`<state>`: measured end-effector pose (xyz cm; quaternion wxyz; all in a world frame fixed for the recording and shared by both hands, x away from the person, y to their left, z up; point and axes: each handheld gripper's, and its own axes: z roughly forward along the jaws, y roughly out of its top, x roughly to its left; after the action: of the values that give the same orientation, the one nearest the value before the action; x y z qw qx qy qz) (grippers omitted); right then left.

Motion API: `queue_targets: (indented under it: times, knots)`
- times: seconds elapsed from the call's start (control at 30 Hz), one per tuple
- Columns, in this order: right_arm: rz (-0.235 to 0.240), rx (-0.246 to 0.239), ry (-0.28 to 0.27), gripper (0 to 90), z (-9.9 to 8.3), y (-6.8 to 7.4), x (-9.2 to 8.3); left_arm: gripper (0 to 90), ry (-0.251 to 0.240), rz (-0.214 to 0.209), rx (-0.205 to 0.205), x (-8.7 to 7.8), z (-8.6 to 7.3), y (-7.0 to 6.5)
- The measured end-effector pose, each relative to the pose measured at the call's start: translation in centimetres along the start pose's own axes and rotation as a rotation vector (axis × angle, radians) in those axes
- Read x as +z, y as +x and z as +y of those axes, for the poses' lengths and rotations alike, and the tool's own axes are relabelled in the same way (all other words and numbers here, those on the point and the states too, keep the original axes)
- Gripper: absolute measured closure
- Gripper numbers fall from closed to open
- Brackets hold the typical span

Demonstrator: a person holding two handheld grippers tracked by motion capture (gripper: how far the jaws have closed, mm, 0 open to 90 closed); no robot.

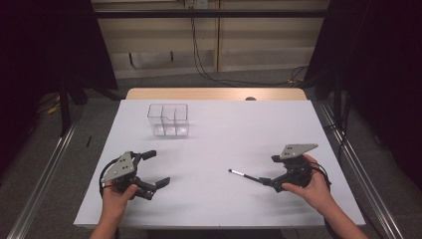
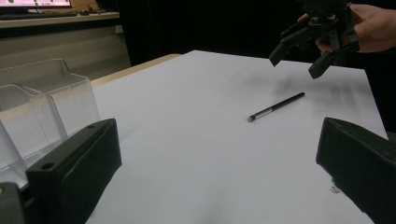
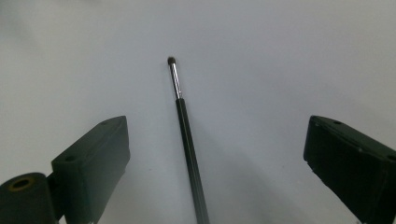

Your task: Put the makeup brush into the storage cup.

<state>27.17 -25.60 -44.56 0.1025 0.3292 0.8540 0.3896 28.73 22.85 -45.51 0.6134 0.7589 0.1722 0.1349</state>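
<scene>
A thin black brush [image 1: 244, 175] with a silver ferrule lies flat on the white table [image 1: 224, 129], right of the middle. My right gripper [image 1: 270, 170] is open and hangs just over the brush's handle end. In the right gripper view the brush [image 3: 187, 135] runs between the wide jaws of that gripper [image 3: 217, 135], touching neither. My left gripper [image 1: 157, 168] is open near the front left with nothing between its jaws. The left gripper view looks past its own open jaws [image 2: 218, 140] to the brush [image 2: 275, 107] and the right gripper [image 2: 296, 65] above it.
A clear plastic container [image 1: 168, 119] with compartments stands at the back left of the table, close beside my left jaw in the left gripper view [image 2: 46, 102]. Metal rails [image 1: 45, 174] run along both sides of the table.
</scene>
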Motion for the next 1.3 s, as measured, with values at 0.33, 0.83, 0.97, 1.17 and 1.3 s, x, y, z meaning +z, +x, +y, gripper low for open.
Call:
queue_targets:
  times: [0.33, 0.83, 0.97, 1.17, 1.3]
  knots:
    - [0.005, -0.03, 0.157, 12.6, 0.5, 0.0, 0.9, 0.0, 0.004, -0.005, -0.001, 0.1, 0.0, 0.0]
    - [-0.011, -0.07, 0.305, 22.8, 1.3, 0.0, 1.3, 0.0, 0.016, -0.012, 0.009, 0.3, 0.0, -0.2]
    - [-0.015, -0.084, 0.345, 24.5, 1.4, 0.1, 1.4, 0.0, 0.019, -0.015, 0.006, 0.4, -0.1, -0.2]
    - [-0.003, -0.096, 0.407, 29.0, 1.7, 0.1, 1.6, 0.0, 0.021, -0.015, 0.009, 0.4, 0.0, -0.2]
    - [0.007, -0.101, 0.438, 34.1, 1.8, 0.3, 1.9, 0.0, 0.022, -0.014, 0.009, 0.5, 0.0, -0.2]
